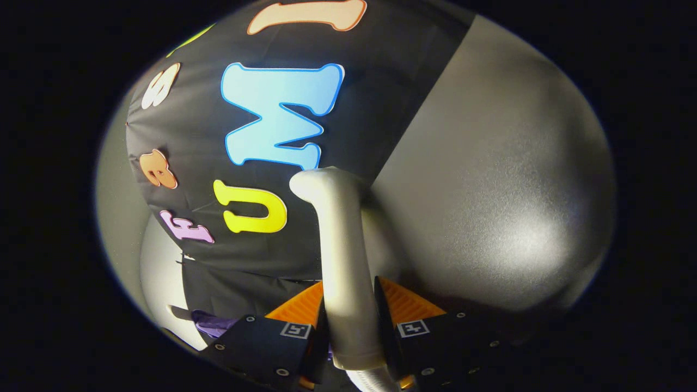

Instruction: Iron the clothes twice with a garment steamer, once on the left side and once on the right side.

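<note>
The gripper (351, 321) has both fingers clamped on the garment steamer (343, 261) handle, its head rising beyond them; held so tilted, it could twist loose before reaching the purple clothes (209, 322) at the left finger

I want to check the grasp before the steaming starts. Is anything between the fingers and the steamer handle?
Nothing visible is. The gripper is shut on the steamer handle, which rises between both fingers toward the booth's wall. A bit of purple cloth lies beside the fingers.

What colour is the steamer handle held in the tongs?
Off-white steamer handle, clearest in the gripper view, clamped between the tongs.
</note>
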`<state>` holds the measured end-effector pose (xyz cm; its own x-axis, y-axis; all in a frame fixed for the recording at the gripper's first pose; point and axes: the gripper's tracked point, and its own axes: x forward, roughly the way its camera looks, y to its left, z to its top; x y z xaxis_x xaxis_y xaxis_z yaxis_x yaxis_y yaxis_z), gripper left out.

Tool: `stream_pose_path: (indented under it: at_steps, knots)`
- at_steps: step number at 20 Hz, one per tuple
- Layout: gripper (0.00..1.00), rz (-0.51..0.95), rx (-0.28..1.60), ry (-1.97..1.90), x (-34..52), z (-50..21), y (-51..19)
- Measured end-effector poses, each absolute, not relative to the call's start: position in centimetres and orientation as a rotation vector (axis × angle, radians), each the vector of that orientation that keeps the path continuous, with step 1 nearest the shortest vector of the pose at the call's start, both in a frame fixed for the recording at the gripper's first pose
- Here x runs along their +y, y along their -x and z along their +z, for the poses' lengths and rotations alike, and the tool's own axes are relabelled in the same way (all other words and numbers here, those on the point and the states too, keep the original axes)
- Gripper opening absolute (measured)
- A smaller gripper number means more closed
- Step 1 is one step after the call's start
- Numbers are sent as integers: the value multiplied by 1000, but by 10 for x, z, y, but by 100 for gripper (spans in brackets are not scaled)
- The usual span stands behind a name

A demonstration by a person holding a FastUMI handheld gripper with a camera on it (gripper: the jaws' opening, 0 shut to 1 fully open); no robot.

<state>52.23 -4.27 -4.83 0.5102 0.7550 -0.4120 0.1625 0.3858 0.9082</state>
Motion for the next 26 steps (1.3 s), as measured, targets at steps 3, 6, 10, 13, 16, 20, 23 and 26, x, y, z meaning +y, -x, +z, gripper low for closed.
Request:
stream_pose_path:
  at_steps: [3, 6, 10, 13, 16, 20, 23, 26]
  knots:
    - [39, 492, 1000, -1139, -39, -45, -523]
    - [38, 465, 998, -1113, -43, -42, -522]
    - [38, 430, 952, -1028, -48, -35, -508]
    - [38, 415, 903, -1033, -48, -25, -491]
    - [38, 379, 876, -1008, -48, -14, -469]
    - [38, 389, 807, -943, -39, 11, -427]
    - [38, 372, 753, -904, -28, 31, -392]
    - [38, 355, 729, -874, -15, 38, -349]
